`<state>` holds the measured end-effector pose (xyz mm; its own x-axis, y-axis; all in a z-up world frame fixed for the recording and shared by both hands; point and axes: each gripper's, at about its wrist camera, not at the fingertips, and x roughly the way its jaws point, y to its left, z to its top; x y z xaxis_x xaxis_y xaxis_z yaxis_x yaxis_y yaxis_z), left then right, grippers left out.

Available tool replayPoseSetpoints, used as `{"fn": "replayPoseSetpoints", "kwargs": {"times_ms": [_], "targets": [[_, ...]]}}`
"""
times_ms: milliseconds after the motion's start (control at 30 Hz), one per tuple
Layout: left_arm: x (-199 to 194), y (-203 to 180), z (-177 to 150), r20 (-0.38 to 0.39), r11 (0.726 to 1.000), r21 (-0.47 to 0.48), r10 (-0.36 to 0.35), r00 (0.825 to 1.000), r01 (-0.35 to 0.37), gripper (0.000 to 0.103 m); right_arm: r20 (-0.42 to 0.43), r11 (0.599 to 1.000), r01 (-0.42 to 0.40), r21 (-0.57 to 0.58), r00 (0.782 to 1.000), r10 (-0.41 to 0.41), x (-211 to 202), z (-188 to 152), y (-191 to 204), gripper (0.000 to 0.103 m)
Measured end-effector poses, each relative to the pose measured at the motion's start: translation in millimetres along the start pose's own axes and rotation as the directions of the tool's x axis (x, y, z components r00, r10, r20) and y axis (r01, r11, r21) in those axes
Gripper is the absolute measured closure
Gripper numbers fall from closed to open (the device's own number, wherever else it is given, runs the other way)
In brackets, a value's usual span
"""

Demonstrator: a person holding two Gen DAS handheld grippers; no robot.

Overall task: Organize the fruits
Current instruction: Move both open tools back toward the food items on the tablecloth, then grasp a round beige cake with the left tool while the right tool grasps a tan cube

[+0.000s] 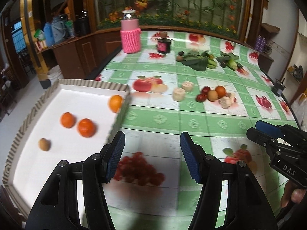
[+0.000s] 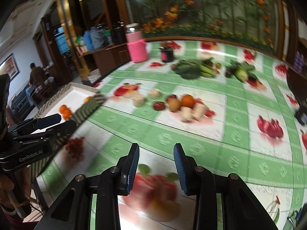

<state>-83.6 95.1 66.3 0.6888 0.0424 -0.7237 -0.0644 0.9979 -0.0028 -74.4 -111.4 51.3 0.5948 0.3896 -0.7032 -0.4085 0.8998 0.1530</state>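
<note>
A white tray with striped walls (image 1: 92, 83) sits at the table's left edge; it also shows in the right wrist view (image 2: 92, 103). It holds three oranges (image 1: 86, 127) and a small brown fruit (image 1: 44, 144). A pile of loose fruit lies mid-table: an orange (image 1: 220, 91), a brown fruit (image 1: 212, 95), red dates (image 1: 201, 97) and banana pieces (image 1: 179, 94); the pile also shows in the right wrist view (image 2: 187, 101). My left gripper (image 1: 152, 157) is open and empty, just right of the tray's near corner. My right gripper (image 2: 156, 169) is open and empty above the tablecloth.
A pink knitted bottle (image 1: 130, 35) and a dark jar (image 1: 163, 45) stand at the back. Leafy greens and vegetables (image 1: 197, 60) lie behind the fruit pile. A small black object (image 1: 278, 88) sits near the right table edge. The tablecloth has printed fruit pictures.
</note>
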Motion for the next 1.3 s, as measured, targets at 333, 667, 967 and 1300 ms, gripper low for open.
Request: {"fn": "replayPoseSetpoints", "kwargs": {"times_ms": [333,667,967,1300], "targets": [[26,-28,13,-0.053,0.999,0.015,-0.049,0.997,0.049,0.043,-0.047,0.998,0.037,0.056,0.998,-0.035,19,6,-43,0.067],[56,-37,26,-0.099,0.999,-0.007,-0.053,0.994,0.053,0.043,-0.103,1.000,-0.007,0.013,0.995,0.008,67,37,-42,0.067],[71,-33,38,-0.103,0.998,-0.036,-0.045,0.994,0.042,0.043,-0.121,1.000,-0.025,0.009,0.992,0.026,92,51,-44,0.067],[97,-31,49,-0.133,0.997,-0.072,-0.040,0.990,0.030,0.043,-0.099,0.999,-0.038,0.008,0.994,0.038,96,52,-50,0.079]]}}
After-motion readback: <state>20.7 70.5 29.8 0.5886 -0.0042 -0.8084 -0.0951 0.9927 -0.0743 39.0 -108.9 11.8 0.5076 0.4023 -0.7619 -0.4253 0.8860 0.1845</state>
